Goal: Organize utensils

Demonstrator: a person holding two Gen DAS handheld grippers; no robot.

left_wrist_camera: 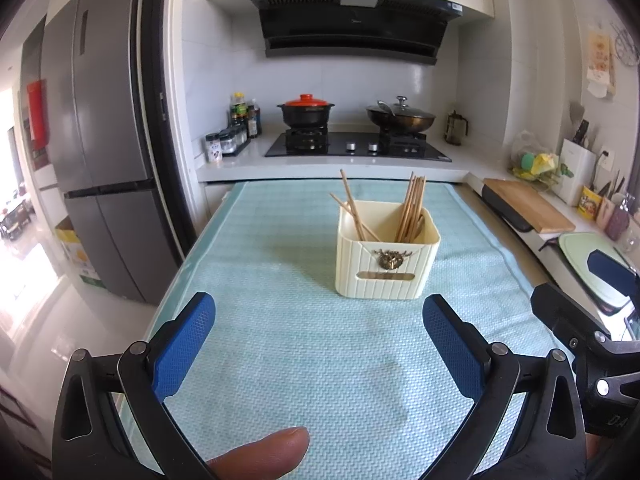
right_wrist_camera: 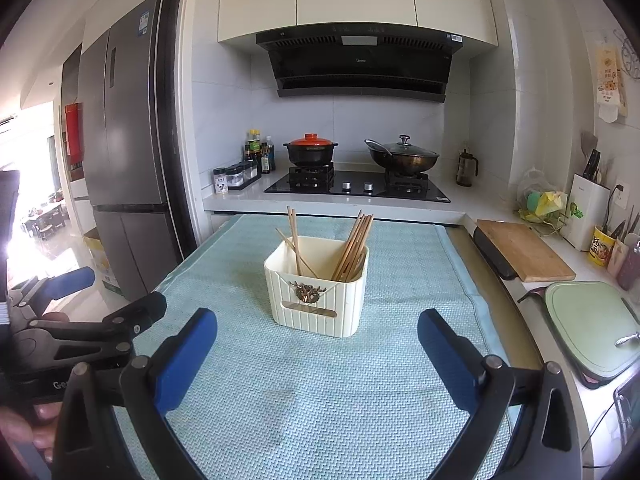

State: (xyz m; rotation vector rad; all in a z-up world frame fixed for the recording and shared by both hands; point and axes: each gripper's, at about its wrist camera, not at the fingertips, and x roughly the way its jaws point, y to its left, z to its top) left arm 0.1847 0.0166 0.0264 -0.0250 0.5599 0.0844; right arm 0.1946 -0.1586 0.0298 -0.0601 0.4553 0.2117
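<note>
both the left gripper and right gripper hang wide and empty, the cream utensil holder of chopsticks standing ahead of the jaws, so approach level, narrowing around one pair.

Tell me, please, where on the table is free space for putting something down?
Free: the blue cloth between both open grippers and the cream holder, plus strips at its left and right. Crowded: the right counter with cutting board and green board.
</note>
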